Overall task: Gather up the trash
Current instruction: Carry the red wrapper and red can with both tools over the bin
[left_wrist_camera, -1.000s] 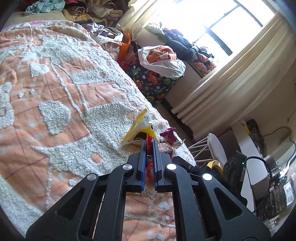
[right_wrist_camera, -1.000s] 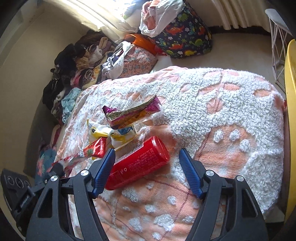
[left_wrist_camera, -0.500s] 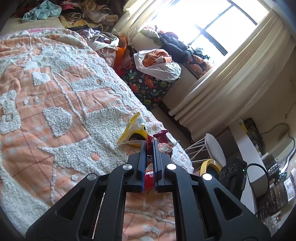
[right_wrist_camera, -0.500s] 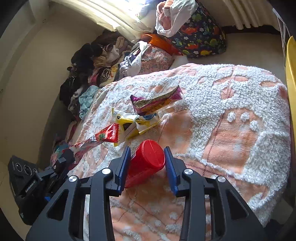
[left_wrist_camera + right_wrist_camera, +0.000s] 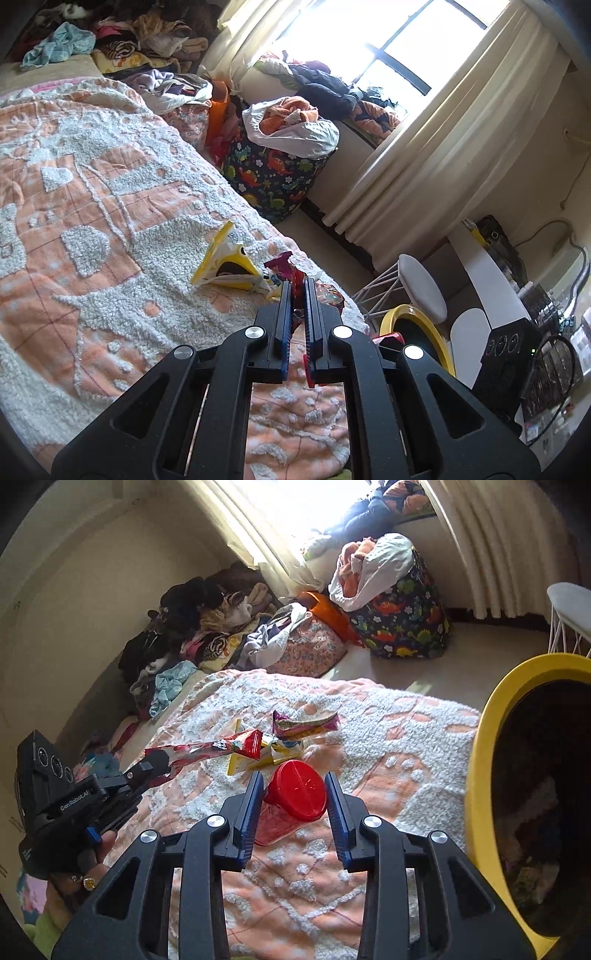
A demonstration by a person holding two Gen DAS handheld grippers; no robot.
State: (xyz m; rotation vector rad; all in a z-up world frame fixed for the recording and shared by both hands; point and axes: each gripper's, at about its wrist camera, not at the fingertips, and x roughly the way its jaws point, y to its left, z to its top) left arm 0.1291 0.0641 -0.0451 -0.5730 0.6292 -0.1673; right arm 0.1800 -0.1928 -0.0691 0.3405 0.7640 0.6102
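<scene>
I see hard daylight pouring through the window (image 5: pixel 402 48), panes blown out white, curtains (image 5: pixel 443 147) glowing, bedspread (image 5: pixel 110 206) evenly lit, soft shadows, dark fisheye corners, edges bent, sharp centre, slight blur at rims

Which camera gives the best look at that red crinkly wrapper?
The right wrist view: the red wrapper shows at full length, hanging from the left claw above the blanket. The left wrist view catches only slivers between that claw's fingers.

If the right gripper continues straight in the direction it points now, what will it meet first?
Probably the yellow wrapper on the bedspread, just beyond the red cup that the right gripper holds; depth is uncertain.
</scene>
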